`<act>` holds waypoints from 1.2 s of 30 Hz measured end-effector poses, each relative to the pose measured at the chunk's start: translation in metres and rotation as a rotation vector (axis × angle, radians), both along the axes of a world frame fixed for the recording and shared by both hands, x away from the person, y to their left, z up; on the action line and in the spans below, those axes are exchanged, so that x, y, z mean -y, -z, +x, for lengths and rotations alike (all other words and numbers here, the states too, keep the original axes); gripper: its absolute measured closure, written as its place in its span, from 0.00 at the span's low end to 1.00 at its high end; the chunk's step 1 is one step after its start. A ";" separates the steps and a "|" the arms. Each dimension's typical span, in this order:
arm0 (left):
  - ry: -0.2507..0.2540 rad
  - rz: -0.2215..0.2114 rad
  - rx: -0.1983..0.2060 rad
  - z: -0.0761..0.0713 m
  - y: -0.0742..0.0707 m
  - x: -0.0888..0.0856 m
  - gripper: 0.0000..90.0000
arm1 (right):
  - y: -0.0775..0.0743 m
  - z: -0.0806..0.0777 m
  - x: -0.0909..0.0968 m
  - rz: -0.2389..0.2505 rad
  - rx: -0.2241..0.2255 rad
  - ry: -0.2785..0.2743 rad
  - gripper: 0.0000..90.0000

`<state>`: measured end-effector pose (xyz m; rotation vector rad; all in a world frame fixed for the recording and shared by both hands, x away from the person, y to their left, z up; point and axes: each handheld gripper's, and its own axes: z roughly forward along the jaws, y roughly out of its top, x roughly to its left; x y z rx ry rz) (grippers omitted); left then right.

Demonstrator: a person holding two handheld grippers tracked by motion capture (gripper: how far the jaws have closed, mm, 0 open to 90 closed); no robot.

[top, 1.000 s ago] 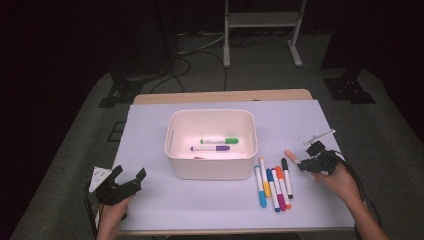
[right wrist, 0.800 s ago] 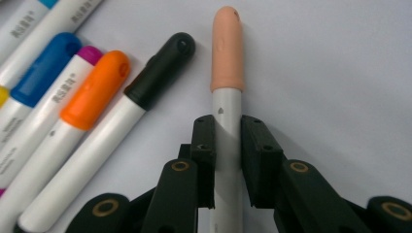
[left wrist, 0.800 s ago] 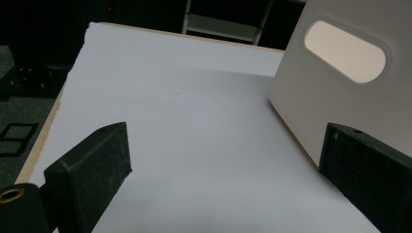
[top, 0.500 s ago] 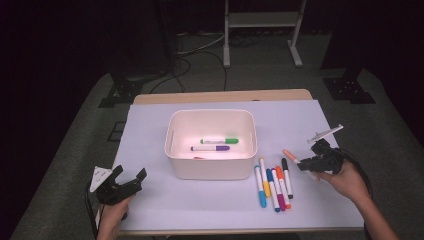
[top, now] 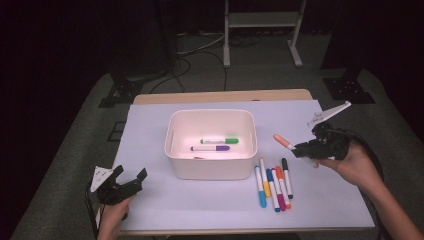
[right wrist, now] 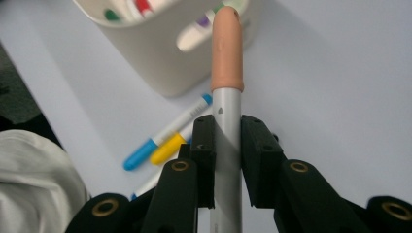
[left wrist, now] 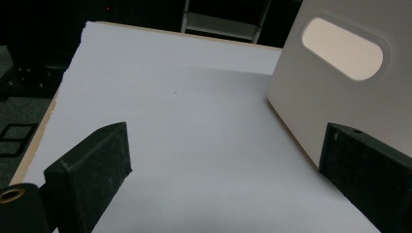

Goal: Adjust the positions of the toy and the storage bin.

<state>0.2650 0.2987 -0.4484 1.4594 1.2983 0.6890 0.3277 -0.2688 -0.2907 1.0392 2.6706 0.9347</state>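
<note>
The landmark for all positions is the white bin (top: 211, 145), which stands near the middle of the white-covered table (top: 150, 210).

Right gripper (top: 300, 148): held to the right of the bin and off the table surface, with its jaws pointing toward the bin. The jaws are clamped on a marker (top: 286, 143) with a salmon-coloured cap. In the right gripper view the two black pads press on the grey barrel from both sides, and the marker (right wrist: 227, 73) runs straight out between them, cap end forward. The cap end points at the bin's right wall and stops short of it, with a gap between cap and wall. The marker is clear of the table.

Left gripper (top: 129, 181): held near the table's front edge, to the front left of the bin and well apart from it. Its jaws stand wide apart with nothing between them. In the left gripper view the open jaws frame bare table surface, and the bin's side wall (left wrist: 350, 77) with its oval handle slot stands ahead and to the right.

Inside the bin: a green marker (top: 219, 141) and a purple marker (top: 210, 148) lie side by side on the floor of it, and a red item shows at the front wall, too small to identify.

Just beside the bin's front right corner: a row of markers (top: 272, 182) lies flat on the table, below and left of the right gripper. The caps visible are blue, yellow, magenta, orange and black.
</note>
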 end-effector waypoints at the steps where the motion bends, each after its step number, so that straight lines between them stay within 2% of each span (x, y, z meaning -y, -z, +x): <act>1: -0.002 -0.003 0.000 0.000 0.000 0.000 0.04 | -0.007 0.000 -0.004 0.002 0.004 -0.015 0.84; 4: -0.002 -0.002 -0.001 0.000 0.000 0.000 0.04 | -0.026 0.001 -0.021 0.011 0.012 -0.073 0.84; 7: -0.001 -0.001 0.000 0.000 0.000 -0.001 0.04 | -0.039 0.004 -0.038 0.019 0.011 -0.122 0.84; 12: -0.001 -0.004 0.001 0.000 0.000 -0.001 0.04 | -0.051 0.009 -0.072 0.004 0.014 -0.197 0.84; 15: 0.000 -0.006 0.000 0.000 0.000 -0.002 0.04 | -0.054 0.013 -0.090 -0.001 0.014 -0.245 0.84; 24: -0.005 -0.008 0.004 0.000 0.000 -0.003 0.04 | -0.055 0.025 -0.138 -0.020 -0.006 -0.329 0.84; 31: -0.005 -0.012 0.006 0.000 0.000 -0.004 0.04 | -0.051 0.033 -0.163 -0.034 -0.015 -0.378 0.84; 36: -0.006 -0.015 0.006 0.000 0.000 -0.004 0.04 | -0.048 0.038 -0.175 -0.035 -0.028 -0.391 0.84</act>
